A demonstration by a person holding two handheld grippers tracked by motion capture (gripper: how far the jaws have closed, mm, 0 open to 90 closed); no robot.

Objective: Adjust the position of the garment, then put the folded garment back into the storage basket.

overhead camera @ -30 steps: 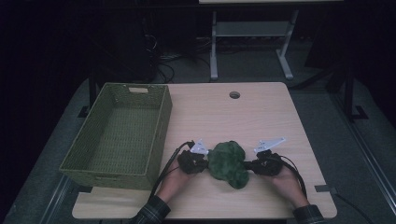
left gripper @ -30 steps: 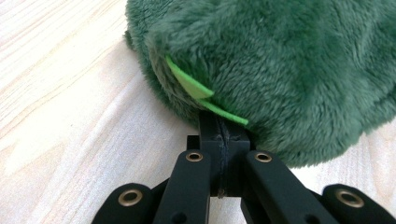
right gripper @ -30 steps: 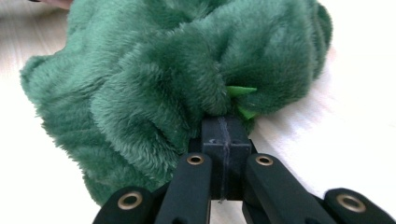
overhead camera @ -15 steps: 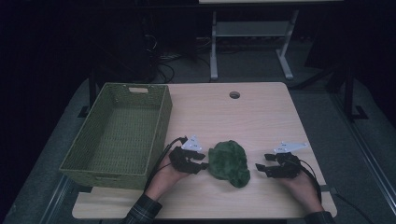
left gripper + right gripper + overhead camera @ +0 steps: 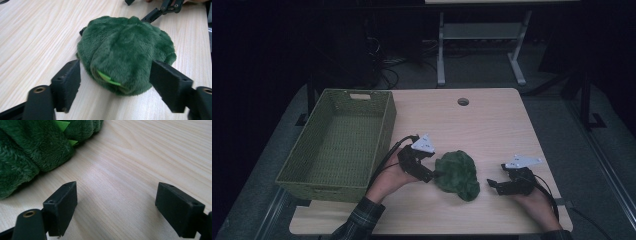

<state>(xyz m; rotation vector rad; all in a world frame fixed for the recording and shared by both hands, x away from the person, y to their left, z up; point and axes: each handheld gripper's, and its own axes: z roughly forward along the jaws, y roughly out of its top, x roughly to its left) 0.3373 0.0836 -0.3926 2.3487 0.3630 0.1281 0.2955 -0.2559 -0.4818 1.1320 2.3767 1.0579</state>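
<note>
A dark green plush toy (image 5: 457,174) with light green tags lies on the wooden table (image 5: 492,125), near the front. My left gripper (image 5: 432,175) is just left of it. Its jaws have just been opening and stand wide, with the near end of the plush (image 5: 125,52) framed between the pads but not pressed. My right gripper (image 5: 493,184) is to the right of the toy, clear of it. Its jaws have just been opening too, and bare table lies between them (image 5: 116,202). The plush (image 5: 30,147) shows at the upper left of the right gripper view.
A green woven basket (image 5: 388,125) stands at the table's left side, close behind my left hand. A round cable hole (image 5: 463,102) sits near the far edge. The right gripper's jaws (image 5: 165,7) show beyond the plush in the left gripper view.
Both grippers were shut on the plush from either side and have let go. The right one pulled away to the right. The left one lifted a little. The plush stays on the table.
</note>
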